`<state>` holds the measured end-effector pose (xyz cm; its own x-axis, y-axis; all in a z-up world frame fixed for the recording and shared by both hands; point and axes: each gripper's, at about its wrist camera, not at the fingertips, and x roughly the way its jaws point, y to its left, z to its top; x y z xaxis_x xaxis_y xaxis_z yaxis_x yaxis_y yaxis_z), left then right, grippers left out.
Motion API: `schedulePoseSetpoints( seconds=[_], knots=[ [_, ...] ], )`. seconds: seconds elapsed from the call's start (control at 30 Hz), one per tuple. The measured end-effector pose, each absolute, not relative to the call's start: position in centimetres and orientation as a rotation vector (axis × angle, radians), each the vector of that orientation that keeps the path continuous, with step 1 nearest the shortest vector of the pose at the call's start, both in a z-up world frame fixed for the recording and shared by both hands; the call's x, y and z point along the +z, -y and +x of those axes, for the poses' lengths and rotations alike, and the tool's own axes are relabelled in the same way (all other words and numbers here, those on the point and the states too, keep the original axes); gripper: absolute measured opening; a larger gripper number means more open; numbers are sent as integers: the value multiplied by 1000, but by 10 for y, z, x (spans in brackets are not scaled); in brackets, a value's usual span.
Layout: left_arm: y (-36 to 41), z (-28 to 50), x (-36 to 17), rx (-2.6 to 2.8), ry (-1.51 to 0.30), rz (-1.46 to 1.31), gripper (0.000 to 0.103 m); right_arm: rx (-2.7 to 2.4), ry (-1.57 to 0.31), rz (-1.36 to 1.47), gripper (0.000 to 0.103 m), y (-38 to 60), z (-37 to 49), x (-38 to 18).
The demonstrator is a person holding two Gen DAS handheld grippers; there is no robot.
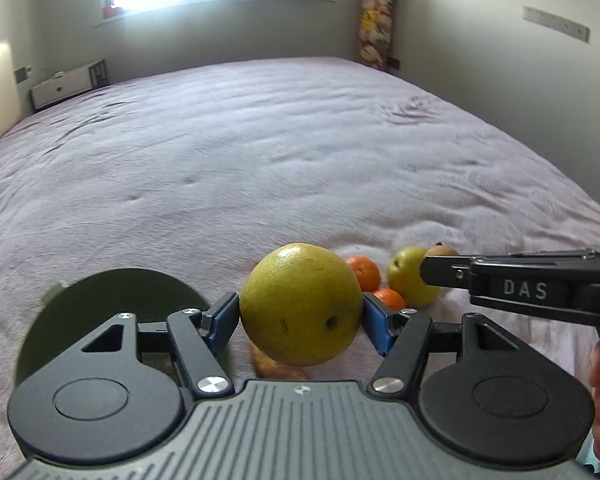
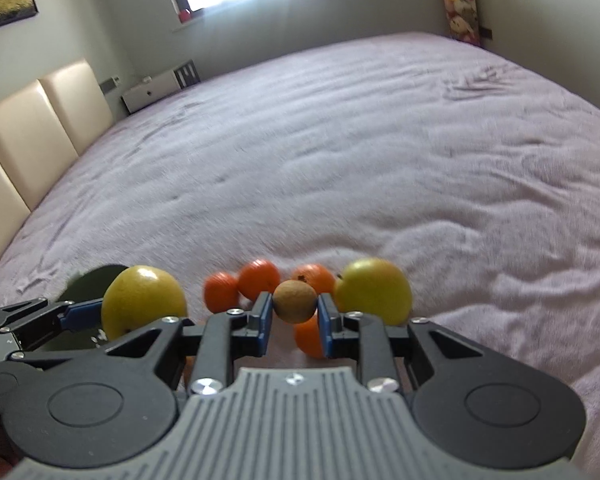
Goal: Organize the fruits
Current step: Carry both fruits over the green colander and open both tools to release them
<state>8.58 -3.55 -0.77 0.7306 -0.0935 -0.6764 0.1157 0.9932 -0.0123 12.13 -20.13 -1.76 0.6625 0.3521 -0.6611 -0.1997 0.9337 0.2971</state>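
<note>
The left tongs are spread wide around a large round yellow-green citrus fruit, both blue pads pressed against its sides, the fruit lifted clear of the mauve fleece-covered bed. At nine o'clock from it, low behind the left finger, sits a dark green round bowl, only partly seen. At three o'clock lies a cluster on the bed: two small orange mandarins and a smooth yellow-green apple, close together.

The right tongs are narrowed to a small gap and clamp a small round brown rough-skinned fruit between their blue pads. In the right wrist view the mandarins lie just behind this brown fruit from ten to one o'clock, another shows at six o'clock between the fingers, and the apple rests at three o'clock, near the right finger. The large citrus appears at nine o'clock, held by the other tongs, with the bowl's rim just beyond it.
</note>
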Motion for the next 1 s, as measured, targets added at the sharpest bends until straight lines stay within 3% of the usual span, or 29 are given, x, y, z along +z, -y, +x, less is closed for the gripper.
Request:
schedulePoseSetpoints(
  seconds=[0.47, 1.0],
  knots=[
    [-44, 67, 14, -4, -790, -172, 75, 483, -746, 97, 21, 130, 105, 5],
    [-124, 64, -14, 181, -931, -285, 75, 687, -761, -141, 21, 34, 92, -8]
  ],
)
